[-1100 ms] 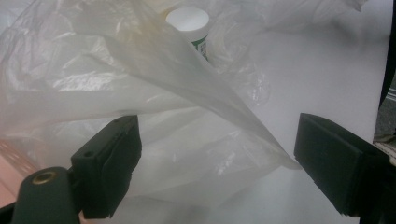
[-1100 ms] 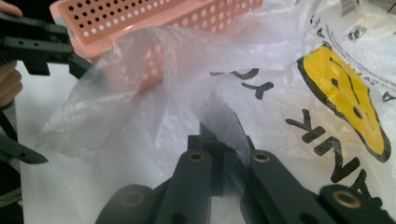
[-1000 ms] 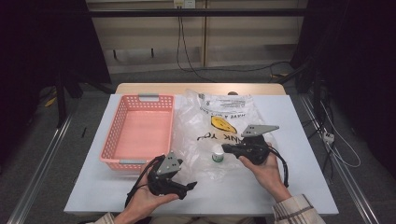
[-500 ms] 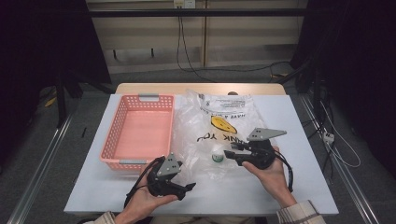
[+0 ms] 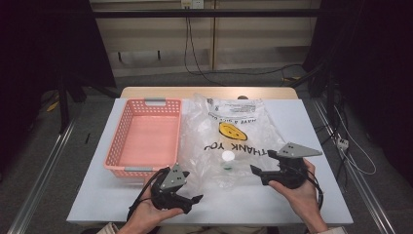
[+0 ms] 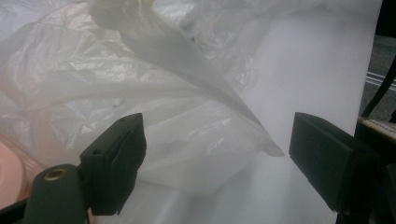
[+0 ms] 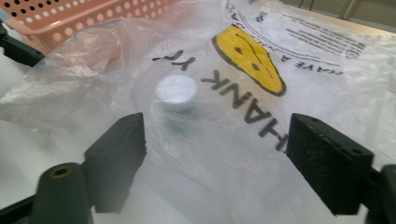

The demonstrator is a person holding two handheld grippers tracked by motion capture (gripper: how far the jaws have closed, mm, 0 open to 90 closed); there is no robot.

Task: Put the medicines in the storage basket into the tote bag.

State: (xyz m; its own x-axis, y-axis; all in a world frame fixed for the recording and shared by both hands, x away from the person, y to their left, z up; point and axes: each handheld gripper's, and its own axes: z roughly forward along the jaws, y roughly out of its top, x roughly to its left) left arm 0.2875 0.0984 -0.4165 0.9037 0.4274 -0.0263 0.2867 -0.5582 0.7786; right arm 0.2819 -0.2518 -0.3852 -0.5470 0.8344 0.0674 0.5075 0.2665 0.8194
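Right gripper [image 5: 254, 170], held at the near right of the table [image 5: 311, 122], jaws just opened and now standing wide apart with nothing between them; it points left toward the clear plastic bag [image 5: 229, 139] printed with a yellow smiley face. A small white-capped bottle [image 5: 227, 157] stands inside the bag, seen through the film just ahead of the right gripper's jaws, apart from them. Left gripper [image 5: 197, 199], at the near left, jaws likewise apart; the left gripper view shows the bag's crumpled near edge [image 6: 196, 140] lying between them unpinched, probably so that edge can be gripped to open the bag. A pink basket [image 5: 146, 141] sits beside the bag, presumably to receive its contents.
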